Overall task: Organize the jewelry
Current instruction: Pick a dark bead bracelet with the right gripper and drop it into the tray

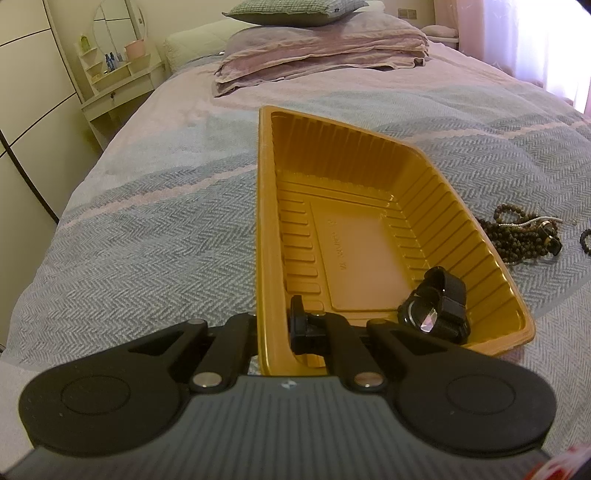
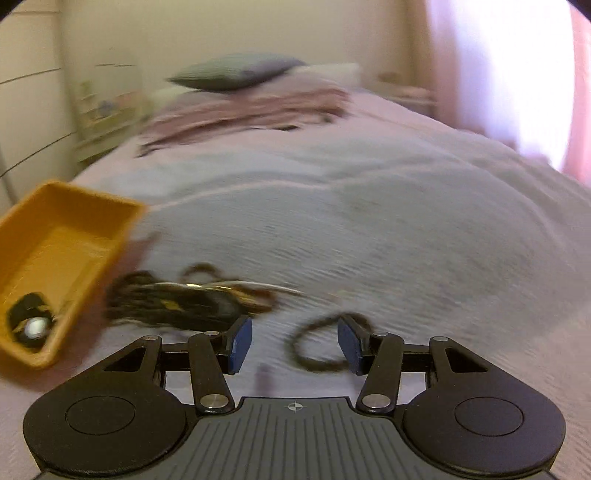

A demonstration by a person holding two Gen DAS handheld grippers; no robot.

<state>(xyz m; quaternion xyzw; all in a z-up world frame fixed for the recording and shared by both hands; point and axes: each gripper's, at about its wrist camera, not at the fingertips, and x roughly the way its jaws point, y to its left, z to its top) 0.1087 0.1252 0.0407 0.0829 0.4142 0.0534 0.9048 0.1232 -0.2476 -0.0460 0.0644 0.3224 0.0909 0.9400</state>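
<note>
A golden plastic tray [image 1: 264, 184] lies on the bedspread. My left gripper [image 1: 275, 332] is shut on its near left wall, one finger outside and one inside. A black watch [image 1: 436, 310] lies in the tray's near right corner. To the right of the tray sits a tangled pile of brown bead necklaces [image 1: 517, 236]. The right wrist view is blurred by motion. There my right gripper [image 2: 293, 341] is open just above the bed, with a dark bead bracelet [image 2: 314, 365] lying partly between its blue pads [image 2: 240, 345]. The bead pile [image 2: 177, 299], the tray [image 2: 85, 192] and the watch [image 2: 31, 323] lie to its left.
A folded pink blanket [image 1: 321, 55] and a green pillow [image 1: 291, 13] lie at the head of the bed. A white vanity with a mirror [image 1: 114, 70] stands at the far left. A bright curtained window [image 1: 554, 44] is at the right.
</note>
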